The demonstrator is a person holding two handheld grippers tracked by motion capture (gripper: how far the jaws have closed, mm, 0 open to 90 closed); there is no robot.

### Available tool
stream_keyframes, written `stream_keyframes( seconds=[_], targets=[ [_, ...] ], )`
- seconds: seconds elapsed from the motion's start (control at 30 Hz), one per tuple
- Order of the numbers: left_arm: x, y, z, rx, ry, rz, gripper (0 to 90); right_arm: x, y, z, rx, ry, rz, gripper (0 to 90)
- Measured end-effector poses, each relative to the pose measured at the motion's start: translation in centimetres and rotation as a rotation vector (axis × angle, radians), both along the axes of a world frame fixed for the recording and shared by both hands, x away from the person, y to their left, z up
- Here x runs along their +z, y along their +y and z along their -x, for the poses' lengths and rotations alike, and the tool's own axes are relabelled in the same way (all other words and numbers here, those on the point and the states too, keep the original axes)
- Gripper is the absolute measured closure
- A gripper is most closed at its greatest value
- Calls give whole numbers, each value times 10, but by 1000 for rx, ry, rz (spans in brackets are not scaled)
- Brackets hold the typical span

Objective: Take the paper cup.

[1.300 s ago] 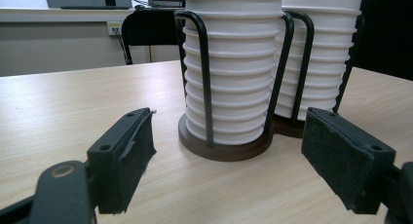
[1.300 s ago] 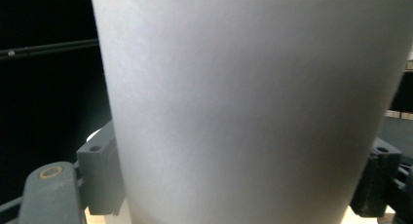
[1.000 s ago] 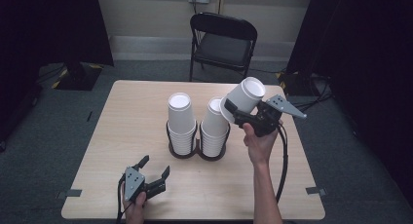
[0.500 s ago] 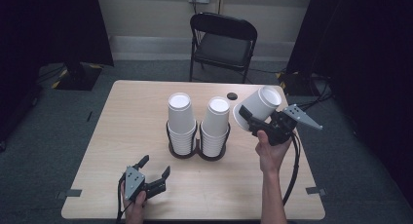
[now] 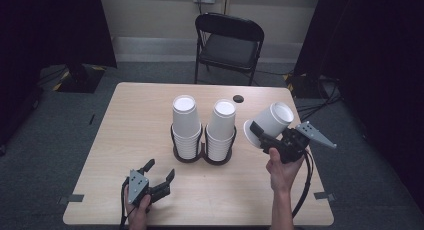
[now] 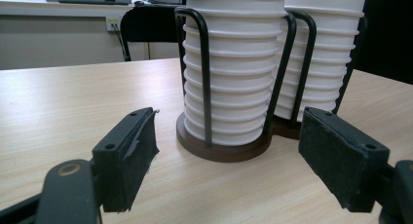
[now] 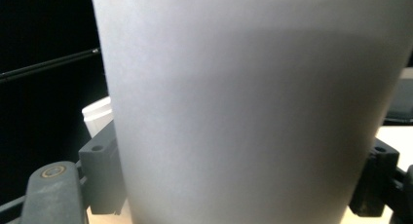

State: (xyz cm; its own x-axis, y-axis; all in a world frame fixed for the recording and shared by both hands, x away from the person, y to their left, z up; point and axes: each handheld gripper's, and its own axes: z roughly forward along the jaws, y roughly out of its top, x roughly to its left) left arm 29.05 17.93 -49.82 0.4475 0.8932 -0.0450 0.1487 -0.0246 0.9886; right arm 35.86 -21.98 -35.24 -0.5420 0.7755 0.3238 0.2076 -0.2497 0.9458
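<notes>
White paper cup [image 5: 270,123] sits clamped in the right claw [image 5: 261,135], tilted and lifted off the counter [image 5: 130,120] just right of the wire cup rack [image 5: 202,151]. That rack holds 2 ribbed stacks of cups [image 5: 186,124] on round brown bases. The left claw [image 5: 159,173] gapes wide — gripping nothing — near the rack's front.

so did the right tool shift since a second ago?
Yes. The right tool, shut on a white cup, went rightward and toward the person, away from the cup stacks.
</notes>
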Motion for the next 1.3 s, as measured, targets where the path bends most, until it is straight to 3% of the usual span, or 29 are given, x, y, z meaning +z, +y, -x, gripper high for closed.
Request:
stream_keyframes(
  seconds=[0.1, 0.2, 0.4, 0.5, 0.6, 0.77, 0.93, 1.23, 1.3],
  targets=[
    [0, -2, 0, -7, 5, -6, 236, -9, 2, 6, 10, 18, 7, 163],
    [1, -4, -1, -45, 29, -17, 233, -18, 4, 11, 21, 34, 0, 163],
    [4, -7, 2, -122, -7, 1, 227, -34, 10, 20, 37, 64, -18, 163],
    [7, -10, 1, -122, 3, -2, 233, -45, 17, 24, 57, 83, -32, 163],
    [8, -13, 2, -130, 20, 5, 217, -56, 26, 25, 43, 100, -23, 163],
    [7, -18, 2, -167, 38, 32, 225, -72, 37, 28, 81, 120, -78, 164],
    [10, -24, 1, -210, 28, 45, 227, -82, 45, 36, 128, 134, -134, 164],
    [14, -31, -2, -277, 27, 74, 207, -92, 52, 44, 205, 153, -224, 165],
    [14, -33, -3, -278, 23, 77, 209, -94, 56, 43, 225, 156, -219, 165]
  ],
)
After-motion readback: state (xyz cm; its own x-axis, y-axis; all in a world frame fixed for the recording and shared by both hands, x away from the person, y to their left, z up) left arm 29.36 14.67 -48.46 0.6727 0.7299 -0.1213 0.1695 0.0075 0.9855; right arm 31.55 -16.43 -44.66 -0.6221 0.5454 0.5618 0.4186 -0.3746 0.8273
